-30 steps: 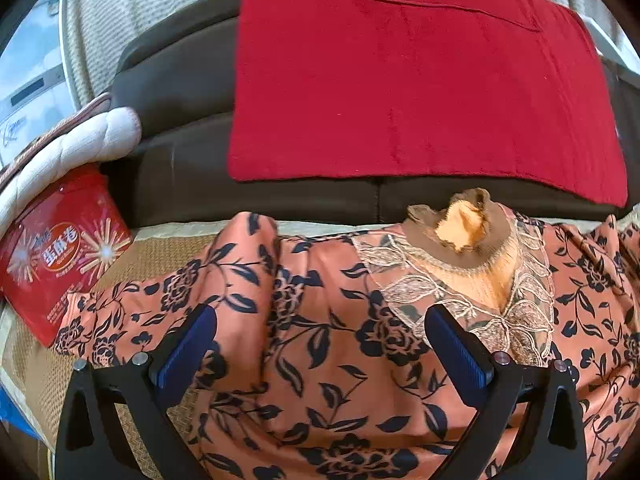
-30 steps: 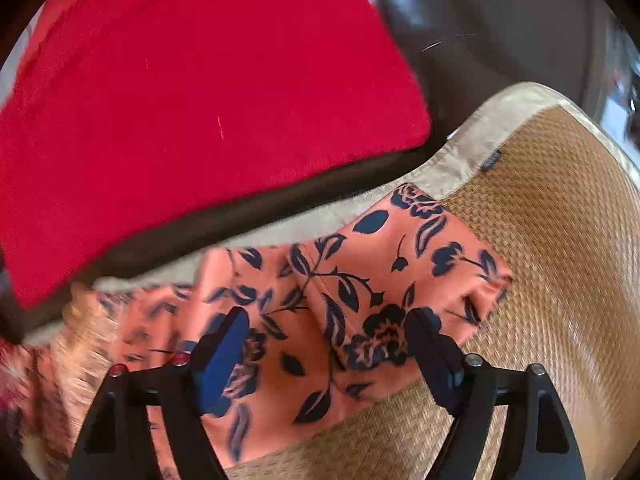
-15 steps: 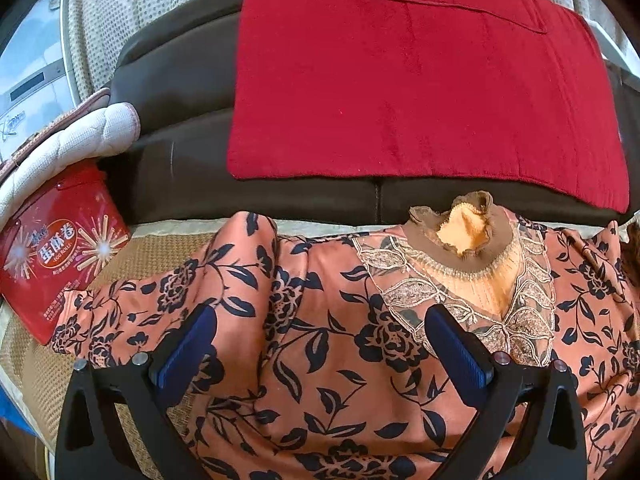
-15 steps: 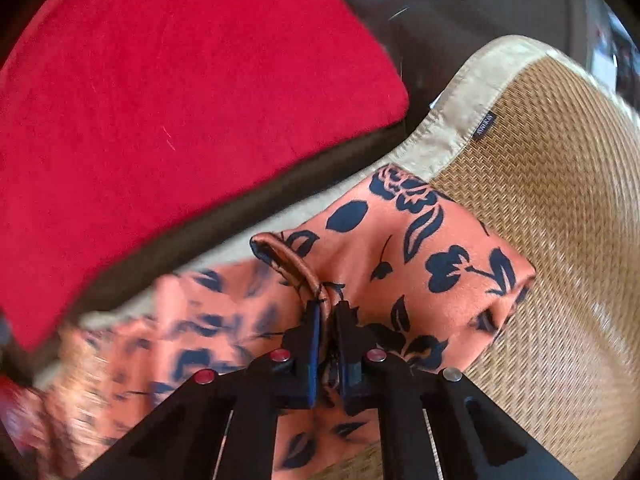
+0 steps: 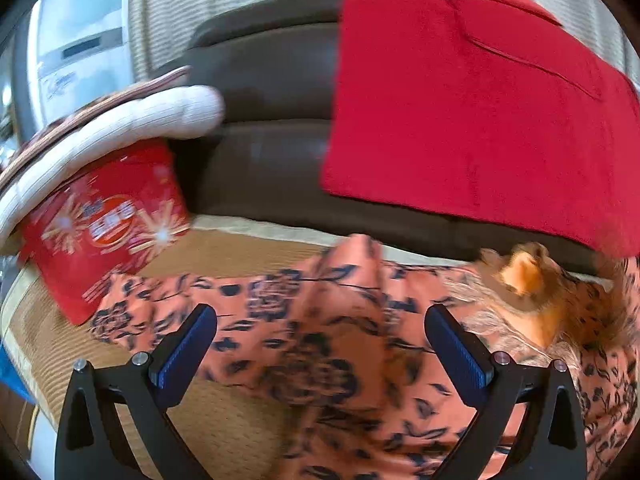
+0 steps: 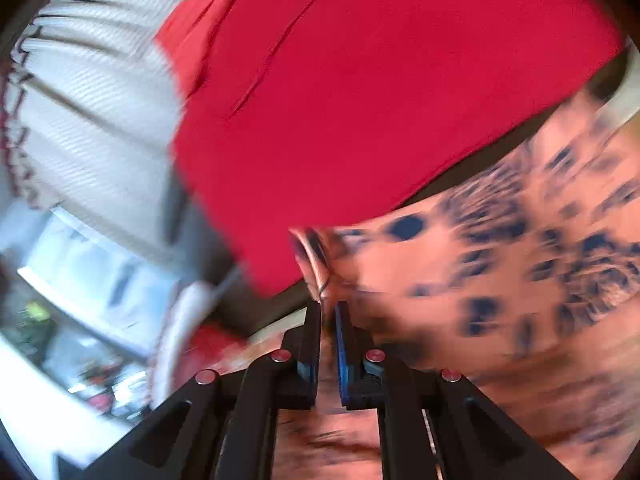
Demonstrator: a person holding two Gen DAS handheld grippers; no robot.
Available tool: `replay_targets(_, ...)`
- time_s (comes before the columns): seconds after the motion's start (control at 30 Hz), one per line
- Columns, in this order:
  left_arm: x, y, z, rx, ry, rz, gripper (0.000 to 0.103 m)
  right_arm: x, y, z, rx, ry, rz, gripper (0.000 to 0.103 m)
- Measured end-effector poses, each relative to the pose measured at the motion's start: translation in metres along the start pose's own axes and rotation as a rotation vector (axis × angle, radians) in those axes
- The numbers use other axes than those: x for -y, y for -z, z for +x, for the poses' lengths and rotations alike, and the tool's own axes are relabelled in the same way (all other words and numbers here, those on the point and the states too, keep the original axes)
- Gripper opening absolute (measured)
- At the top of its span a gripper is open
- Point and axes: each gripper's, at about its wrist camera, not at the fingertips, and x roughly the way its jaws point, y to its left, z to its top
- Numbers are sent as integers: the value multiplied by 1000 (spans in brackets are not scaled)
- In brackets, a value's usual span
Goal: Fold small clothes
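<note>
A salmon-orange floral top [image 5: 320,320] with a lace neckline [image 5: 524,280] lies spread on a woven mat [image 5: 224,248] that covers a dark brown sofa seat [image 5: 272,160]. A red towel [image 5: 460,112] hangs over the sofa back, and a red snack bag [image 5: 108,220] sits at the mat's left edge under a white quilted cushion [image 5: 120,124].

The right gripper [image 6: 328,312] has its jaws pinched tight on a fold of one sleeve [image 6: 316,256], with the hemmed cuff sticking up past the tips; the view is heavily blurred. The left gripper [image 5: 320,348] hovers over the other side of the top, jaws spread wide and holding nothing.

Risks, as a judgement: only a small bite of thin, slippery-looking fabric is held, so a fast swing could pull the sleeve free. With nothing pinning the body of the garment, dragging the sleeve could tow the whole top sideways, bunching it. The loose far sleeve lies just beside the snack bag and could catch there.
</note>
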Motion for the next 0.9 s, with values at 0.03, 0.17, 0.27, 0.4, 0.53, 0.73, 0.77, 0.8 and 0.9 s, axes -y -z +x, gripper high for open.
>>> replay_targets(0.03,-13,-2,1,-3,-10,-25,103,-15,13,27,-37,-46,1,7)
replay_targets(0.17,-51,-4,7,-15,-63,-101,103,-56,52,106,-149,-123,26,12)
replay_targets(0.27,-67,-1,14,-57,-24,-151,103,-71,63,122,-177,-117,12,12)
replay_targets(0.4,-43,1,17,-90,124,-127,103,-52,51,68,-48,78,-111,14)
replay_targets(0.53,8,5,21,-146,351,-79,103,-11,45,-10,97,260,-100,42)
replay_targets(0.73,85,21,46,-297,531,-98,103,70,59,-37,136,256,59,73)
replay_targets(0.77,93,24,50,-314,544,-101,103,72,57,-33,120,263,79,71)
replay_targets(0.8,103,26,54,-334,560,-106,103,79,56,-30,105,260,103,71)
replay_targets(0.9,129,34,63,-388,623,-122,100,80,46,-35,98,251,69,70)
